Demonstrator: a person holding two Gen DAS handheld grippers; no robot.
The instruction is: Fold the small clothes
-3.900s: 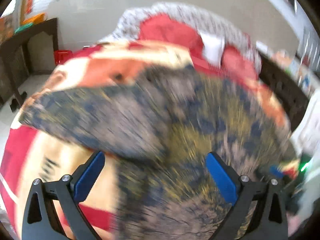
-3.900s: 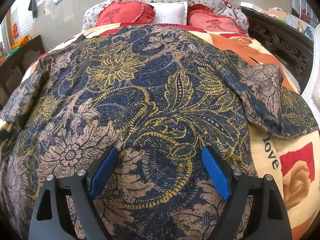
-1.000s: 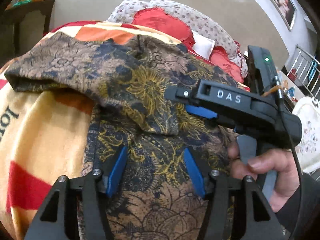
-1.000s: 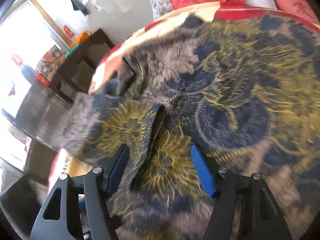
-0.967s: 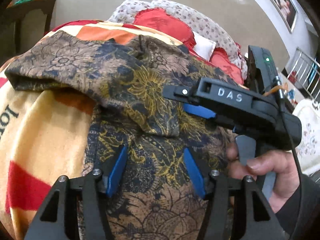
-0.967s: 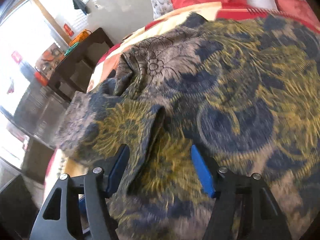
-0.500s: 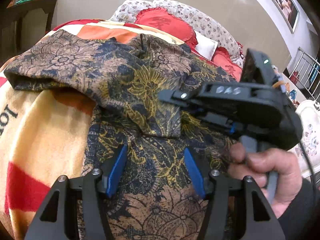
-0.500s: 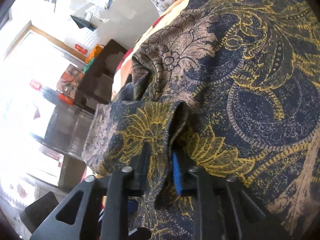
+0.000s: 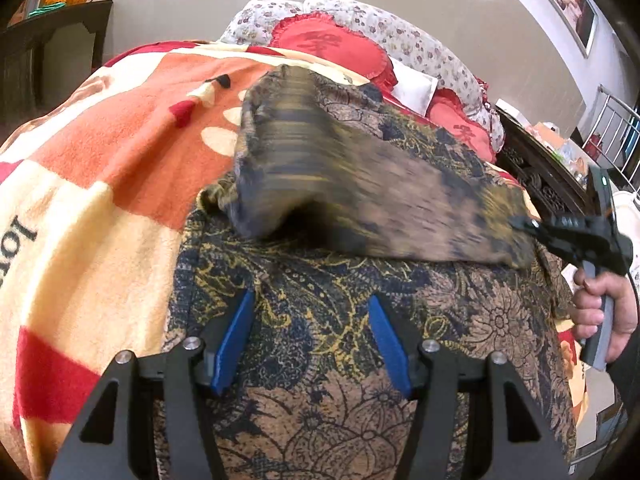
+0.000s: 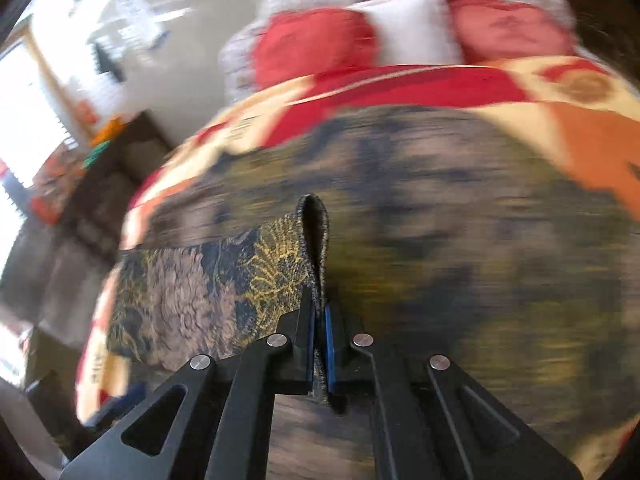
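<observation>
A dark blue, gold and brown floral garment point(image 9: 320, 288) lies spread on a bed. My right gripper point(image 10: 317, 320) is shut on a folded edge of the garment point(image 10: 314, 240), which stands up between the blue pads. In the left wrist view the right gripper point(image 9: 532, 226) is far right, held by a hand point(image 9: 604, 300), and a blurred sleeve part of the garment point(image 9: 360, 184) stretches across the body of the garment behind it. My left gripper point(image 9: 308, 336) hovers over the near part of the garment, blue pads apart, nothing between them.
The bed carries an orange, red and cream blanket point(image 9: 100, 184). Red heart cushions point(image 9: 324, 44) and a white pillow point(image 9: 412, 84) lie at the head. Dark wooden furniture point(image 9: 536, 168) stands to the right, and a dark cabinet point(image 9: 44, 48) to the left.
The right gripper shut on the garment's folded edge, then swept right across the bed, dragging the sleeve part over the body. The left gripper stayed in place.
</observation>
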